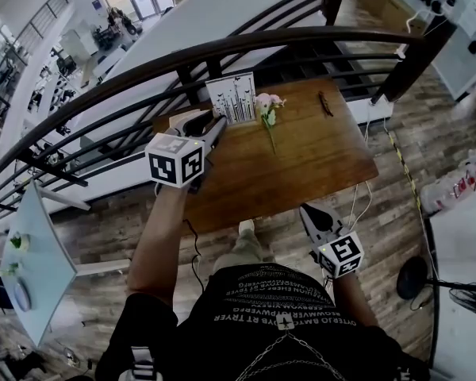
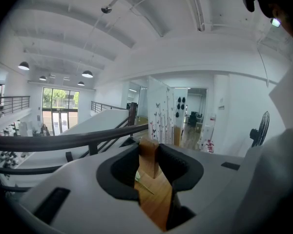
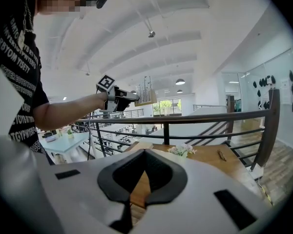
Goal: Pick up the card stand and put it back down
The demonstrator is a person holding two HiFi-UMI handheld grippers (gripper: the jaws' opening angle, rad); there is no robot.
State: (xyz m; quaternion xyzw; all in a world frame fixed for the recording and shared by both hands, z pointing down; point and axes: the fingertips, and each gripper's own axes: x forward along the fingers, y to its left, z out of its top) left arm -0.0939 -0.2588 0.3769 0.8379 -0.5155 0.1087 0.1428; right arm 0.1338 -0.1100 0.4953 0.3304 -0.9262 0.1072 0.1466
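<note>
1. my left gripper (image 1: 215, 128) pinches the wooden base of the card stand (image 2: 149, 156), and the card rises upright just beyond my jaws.
2. the stand hangs clear of the table (image 1: 301, 165), which lies below my jaws. i judge the way back is down, keeping the base level.
3. my right gripper (image 1: 308, 211) is pressed together, empty, and well apart from the stand.

Upper-floor mezzanine in a large open-plan office or studio. Dark curved metal railing (image 1: 222, 50) overlooks desks and chairs on the floor below (image 1: 59, 66). White vaulted ceiling (image 2: 151, 13) with black dome pendant lamps (image 2: 87, 74); grey-brown wood-plank floor (image 1: 397, 205).
</note>
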